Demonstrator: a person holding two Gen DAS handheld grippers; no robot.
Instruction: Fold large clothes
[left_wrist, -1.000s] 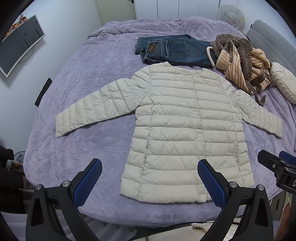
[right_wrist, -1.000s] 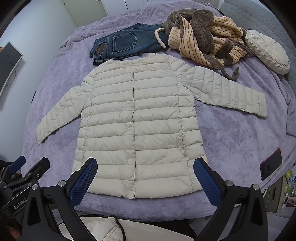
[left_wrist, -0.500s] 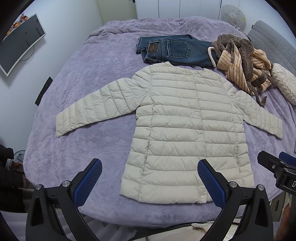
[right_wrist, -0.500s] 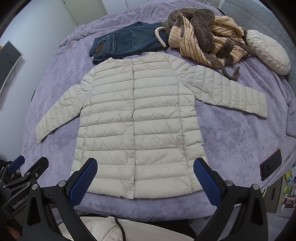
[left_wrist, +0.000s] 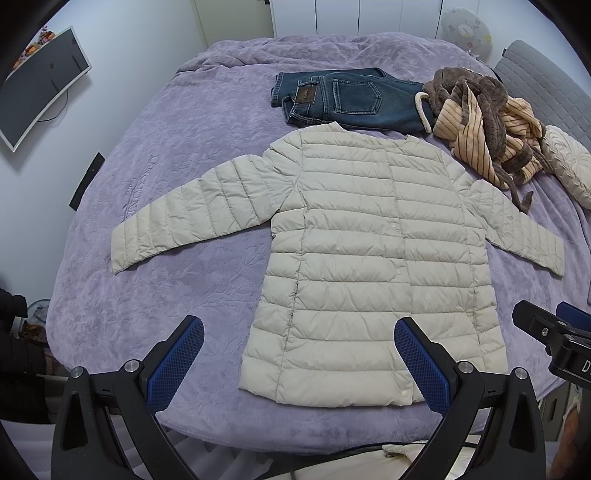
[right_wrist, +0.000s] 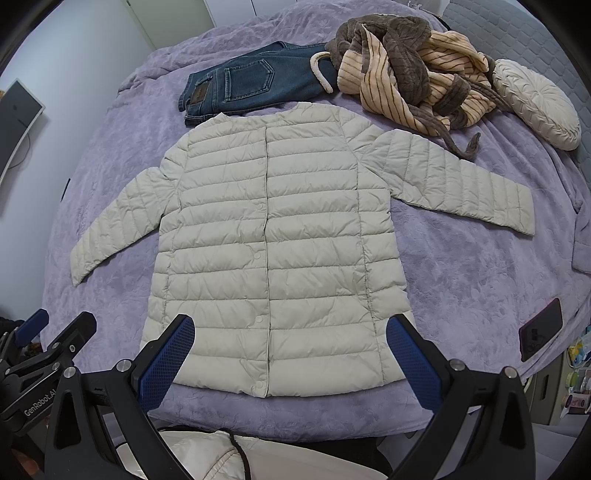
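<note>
Almost nothing has moved since the earlier frames: the jacket sits a shade lower in both views, so both claws have crept slightly toward it. The left claw (left_wrist: 298, 360) hovers over the near edge of the bed, its blue-padded fingers (left_wrist: 176, 360) spread wide and gripping nothing. The right claw (right_wrist: 290, 356) hovers likewise, spread and empty, its tips over the hem; the edge of it also shows at the far right of the left wrist view.

The cream quilted puffer jacket (left_wrist: 373, 258) lies flat and front up on the bed (left_wrist: 177, 177), snaps closed down the middle, hem at the near edge, both sleeves stretched out to left and right. Its surface is puffy, stitched in horizontal bands.

At the near right lies a dark phone (right_wrist: 541, 334), well apart from the jacket. Beyond the collar, folded blue jeans (left_wrist: 347, 99) lie just beside it. To their right is a crumpled heap of brown plush and peach striped robe (left_wrist: 484, 125), its belt trailing near the right sleeve. A round pleated cream cushion (right_wrist: 535, 103) sits at the far right.

The bedspread is lilac, velvety and embossed. A curved monitor (left_wrist: 40, 81) hangs on the left wall.
</note>
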